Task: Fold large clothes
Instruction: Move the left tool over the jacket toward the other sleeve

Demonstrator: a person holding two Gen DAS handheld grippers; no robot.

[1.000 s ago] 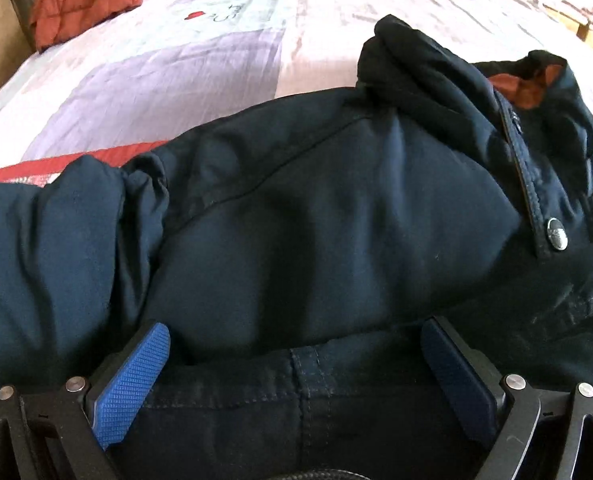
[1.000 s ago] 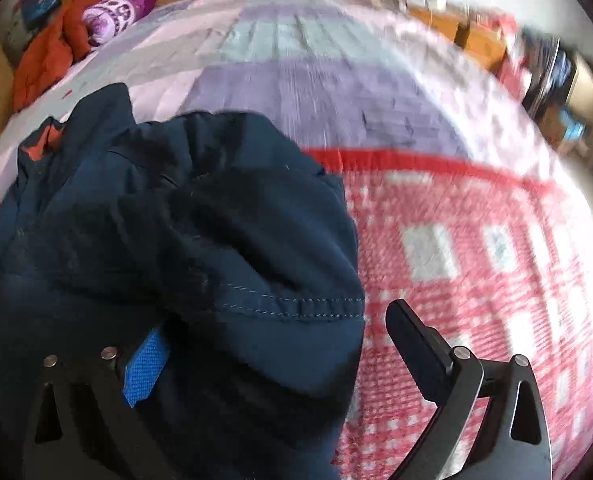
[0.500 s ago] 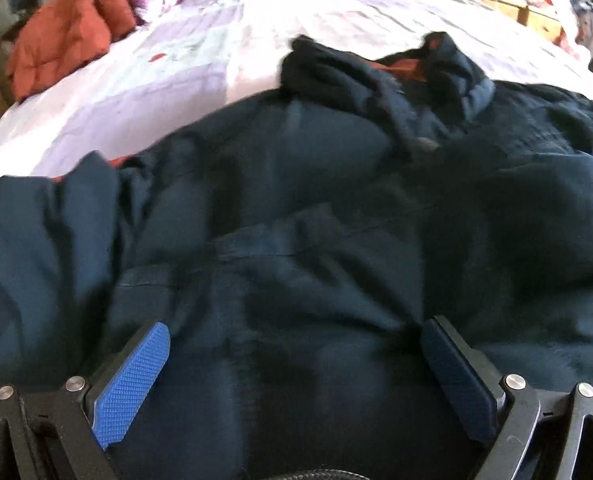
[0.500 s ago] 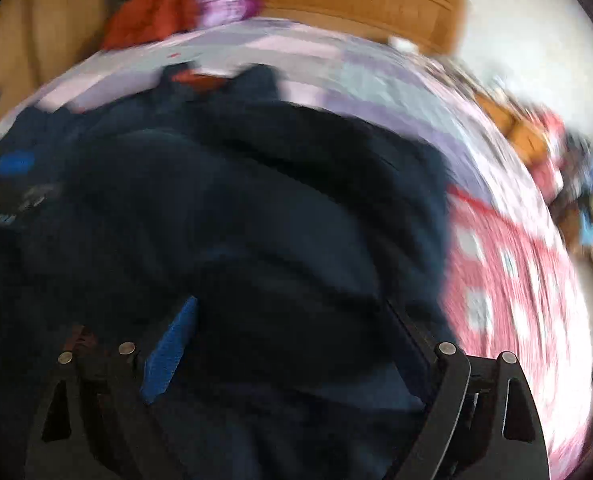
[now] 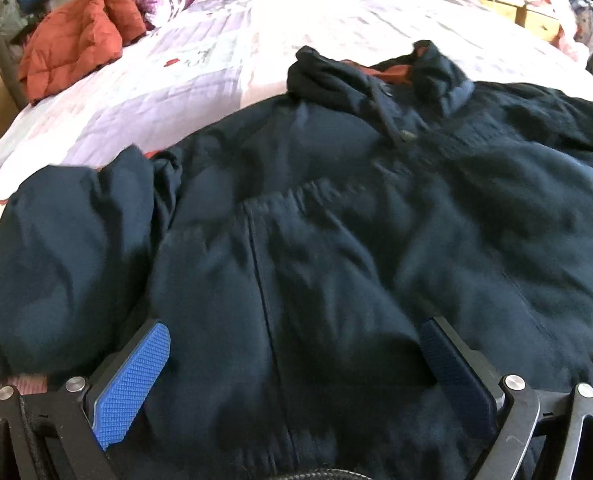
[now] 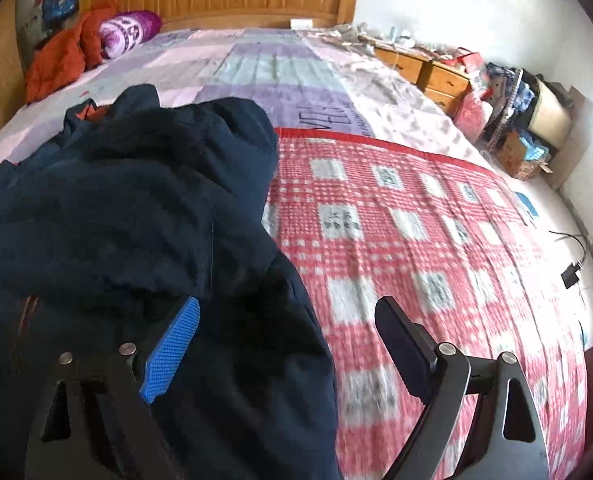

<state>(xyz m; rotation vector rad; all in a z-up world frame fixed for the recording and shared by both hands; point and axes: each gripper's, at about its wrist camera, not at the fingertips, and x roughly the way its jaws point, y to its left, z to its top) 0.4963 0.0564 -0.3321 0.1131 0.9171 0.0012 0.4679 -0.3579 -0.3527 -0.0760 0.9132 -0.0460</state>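
The dark jacket [image 5: 336, 220] runs past the frame edges; its lower hem is hidden.

L gripper [image 5: 296, 360] is pointing steeply down, jaws standing wide apart, blue pads [image 5: 130, 384] not pressing on anything. R gripper [image 6: 284, 344] is angling down the same way, jaws also spread wide, w/ nothing pinched between its fingers [image 6: 406, 350].
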